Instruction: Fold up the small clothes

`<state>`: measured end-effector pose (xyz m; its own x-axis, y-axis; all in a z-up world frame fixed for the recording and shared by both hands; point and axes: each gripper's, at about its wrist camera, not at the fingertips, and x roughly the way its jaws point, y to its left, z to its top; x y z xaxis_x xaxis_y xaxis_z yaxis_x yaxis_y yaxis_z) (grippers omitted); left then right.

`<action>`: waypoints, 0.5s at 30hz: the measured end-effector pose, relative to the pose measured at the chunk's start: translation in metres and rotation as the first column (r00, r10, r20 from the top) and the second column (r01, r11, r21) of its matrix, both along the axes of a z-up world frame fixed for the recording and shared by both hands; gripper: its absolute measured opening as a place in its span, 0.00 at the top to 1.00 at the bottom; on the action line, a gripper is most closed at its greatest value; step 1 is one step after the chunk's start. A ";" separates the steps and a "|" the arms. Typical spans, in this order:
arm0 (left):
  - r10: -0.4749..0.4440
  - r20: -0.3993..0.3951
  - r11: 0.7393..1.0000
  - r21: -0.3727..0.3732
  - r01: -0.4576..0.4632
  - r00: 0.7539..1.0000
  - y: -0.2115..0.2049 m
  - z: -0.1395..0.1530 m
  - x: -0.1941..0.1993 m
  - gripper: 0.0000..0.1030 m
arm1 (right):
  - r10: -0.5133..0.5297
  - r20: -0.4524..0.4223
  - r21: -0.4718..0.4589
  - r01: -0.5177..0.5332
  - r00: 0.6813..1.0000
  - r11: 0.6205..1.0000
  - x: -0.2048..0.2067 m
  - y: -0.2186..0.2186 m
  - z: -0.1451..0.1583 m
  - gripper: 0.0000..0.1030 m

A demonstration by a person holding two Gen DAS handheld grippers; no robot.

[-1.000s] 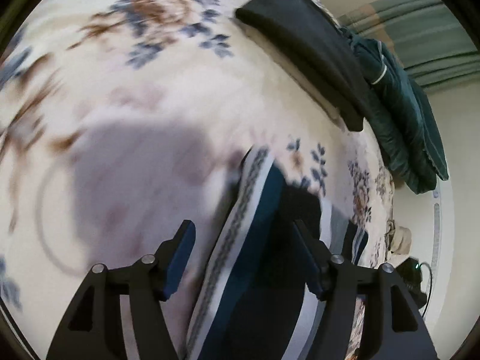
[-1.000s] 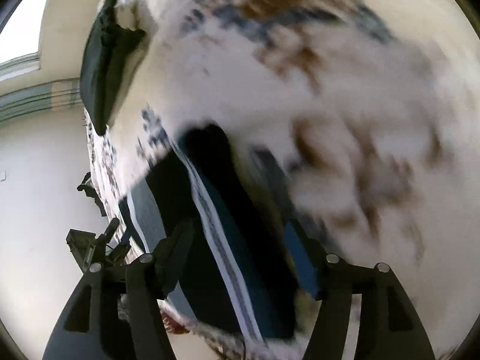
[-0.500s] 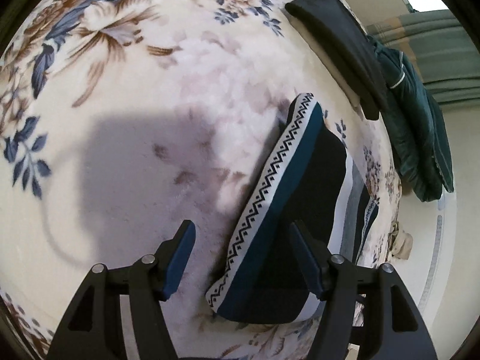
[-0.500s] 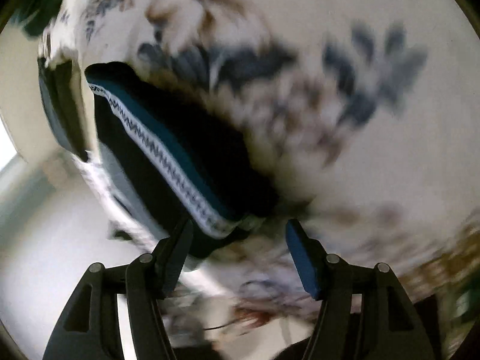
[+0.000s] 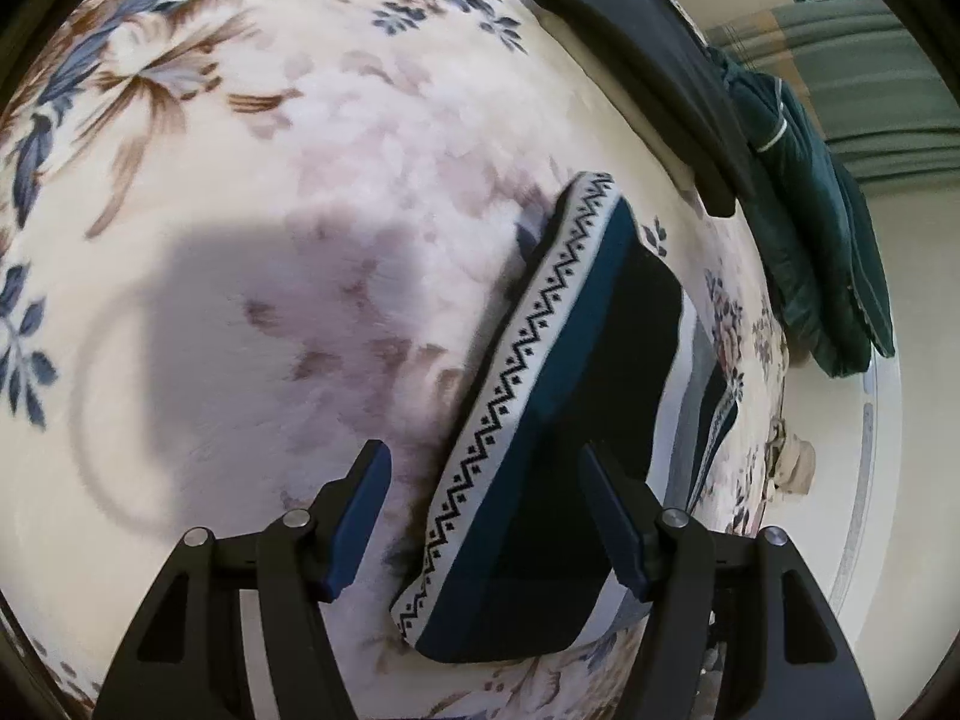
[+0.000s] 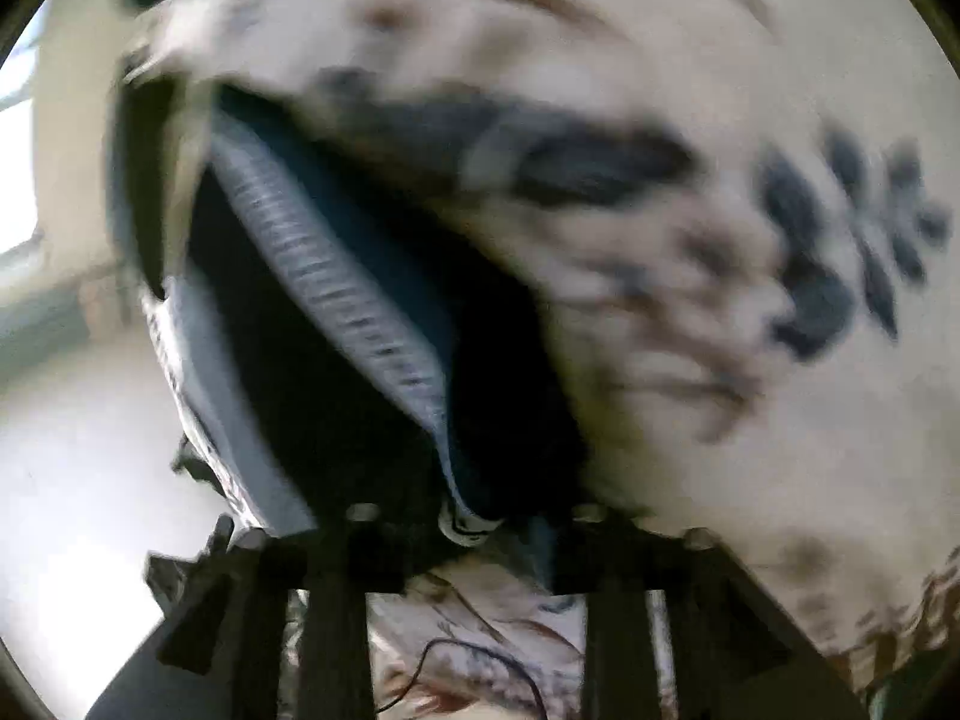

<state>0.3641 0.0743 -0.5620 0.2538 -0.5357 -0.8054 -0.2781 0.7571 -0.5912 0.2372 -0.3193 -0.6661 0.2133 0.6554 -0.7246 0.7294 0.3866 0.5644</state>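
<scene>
A folded knit garment (image 5: 570, 420), dark blue and black with a white zigzag band, lies on the floral blanket (image 5: 240, 240). My left gripper (image 5: 486, 510) stands open over its near edge. The left finger is above bare blanket, and the right finger is above the dark fabric. In the blurred right wrist view the same garment (image 6: 336, 360) runs toward my right gripper (image 6: 465, 534). Its jaws are closing, and the garment's near corner fills the gap between them and meets both fingers.
A black folded piece (image 5: 648, 60) lies at the far side of the bed, with a dark green jacket (image 5: 822, 210) heaped beyond it. The blanket's edge drops off to the right. A thin cable (image 6: 480, 654) shows below the right gripper.
The right gripper came down onto the garment's near corner and its jaws narrowed around it. The left gripper slid a little along the garment's edge and stayed open.
</scene>
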 end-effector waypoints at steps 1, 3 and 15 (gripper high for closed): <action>-0.007 0.000 1.000 -0.003 0.007 1.000 0.000 -0.001 0.002 0.39 | 0.028 0.013 -0.010 -0.028 1.000 1.000 0.003 -0.002 0.005 0.65; -0.026 0.000 0.999 -0.029 0.026 1.000 -0.001 -0.007 0.009 0.38 | 0.095 0.053 -0.094 -0.090 0.994 0.991 0.011 -0.008 0.021 0.48; -0.199 -0.019 0.960 -0.204 0.191 0.980 -0.030 -0.055 0.071 0.15 | 0.296 0.286 0.207 -0.360 0.911 0.910 0.119 -0.008 -0.035 0.26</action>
<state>0.4355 0.0439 -0.6170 0.0990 -0.7228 -0.6839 -0.1627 0.6663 -0.7278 0.3562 -0.3277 -0.7014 0.1023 0.8707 -0.4811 0.4135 0.4026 0.8167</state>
